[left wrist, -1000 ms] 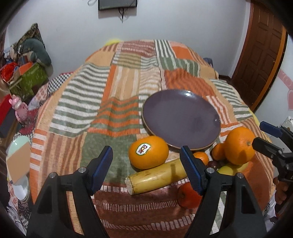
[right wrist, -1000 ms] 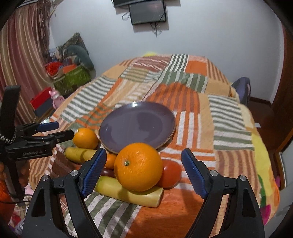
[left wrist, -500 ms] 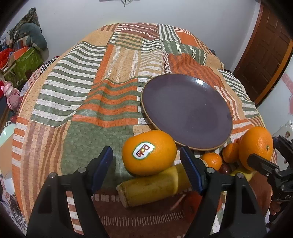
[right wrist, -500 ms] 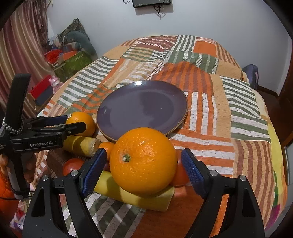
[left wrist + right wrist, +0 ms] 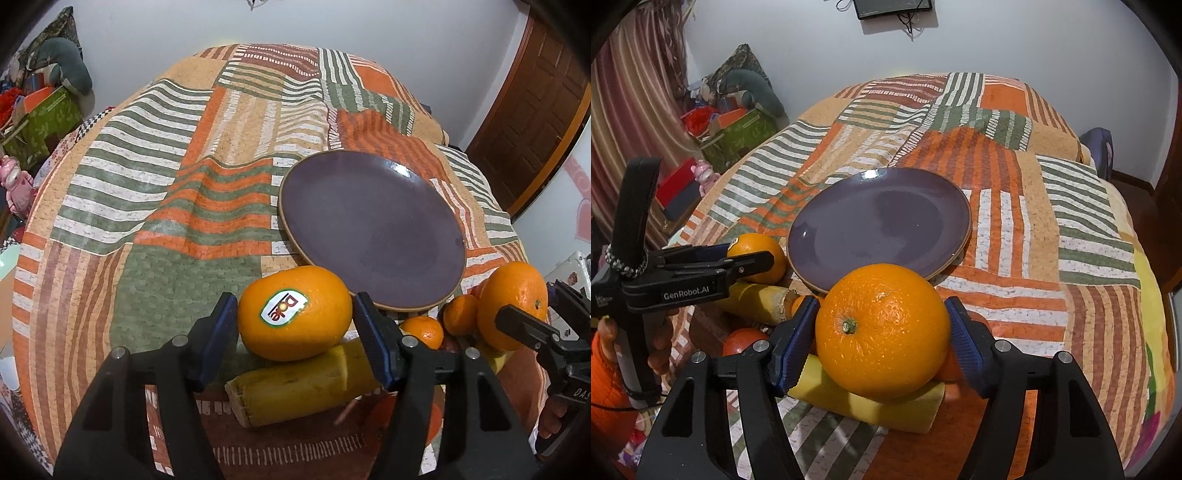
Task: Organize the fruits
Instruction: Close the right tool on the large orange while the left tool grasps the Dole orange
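On the bed, across a patchwork quilt of orange, green and cream stripes, a round dark purple plate lies bare, with the fruit heaped at its 6 o'clock edge. The left gripper has its blue pads pressed to both sides of a large orange with an oval sticker, so it appears clamped on it; that fruit sits atop a yellow banana cut at one end. The right gripper is likewise closed against a second large orange with a green stem scar, above another pale yellow banana piece. Small tangerines and a red tomato wait below. The step looks like carrying both oranges toward 12 o'clock onto the plate; done well, each should rise clear of the bananas first, go down gently, and land well apart so neither rolls off. The sticker reads "Dole"; the left gripper's body reads "GenRobot.AI".
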### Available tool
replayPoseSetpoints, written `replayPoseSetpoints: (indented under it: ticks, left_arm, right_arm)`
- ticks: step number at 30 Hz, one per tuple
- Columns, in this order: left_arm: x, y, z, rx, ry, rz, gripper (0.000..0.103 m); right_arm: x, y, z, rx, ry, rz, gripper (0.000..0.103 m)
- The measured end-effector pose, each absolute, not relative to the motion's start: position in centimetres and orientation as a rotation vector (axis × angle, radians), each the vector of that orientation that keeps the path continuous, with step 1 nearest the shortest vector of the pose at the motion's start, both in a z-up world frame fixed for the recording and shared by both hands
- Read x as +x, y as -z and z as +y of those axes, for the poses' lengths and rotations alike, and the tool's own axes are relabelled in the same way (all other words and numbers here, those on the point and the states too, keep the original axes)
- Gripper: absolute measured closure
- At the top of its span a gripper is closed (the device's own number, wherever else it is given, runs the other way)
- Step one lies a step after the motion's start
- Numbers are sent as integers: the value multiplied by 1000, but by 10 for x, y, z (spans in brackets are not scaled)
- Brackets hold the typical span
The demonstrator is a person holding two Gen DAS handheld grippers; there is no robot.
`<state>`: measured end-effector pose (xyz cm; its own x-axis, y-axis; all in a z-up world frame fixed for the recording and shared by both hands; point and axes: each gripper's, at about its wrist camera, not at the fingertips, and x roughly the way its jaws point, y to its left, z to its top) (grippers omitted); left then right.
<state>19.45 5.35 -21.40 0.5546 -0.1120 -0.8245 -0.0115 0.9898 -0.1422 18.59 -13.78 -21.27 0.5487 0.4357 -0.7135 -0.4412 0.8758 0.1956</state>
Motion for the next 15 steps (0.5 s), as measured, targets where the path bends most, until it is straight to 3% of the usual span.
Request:
replayPoseSetpoints:
  ticks: [15]
  left_arm:
    - [189, 168, 44, -111, 25, 861, 39]
  right_arm:
    - [195, 182, -143, 3, -510, 741, 38]
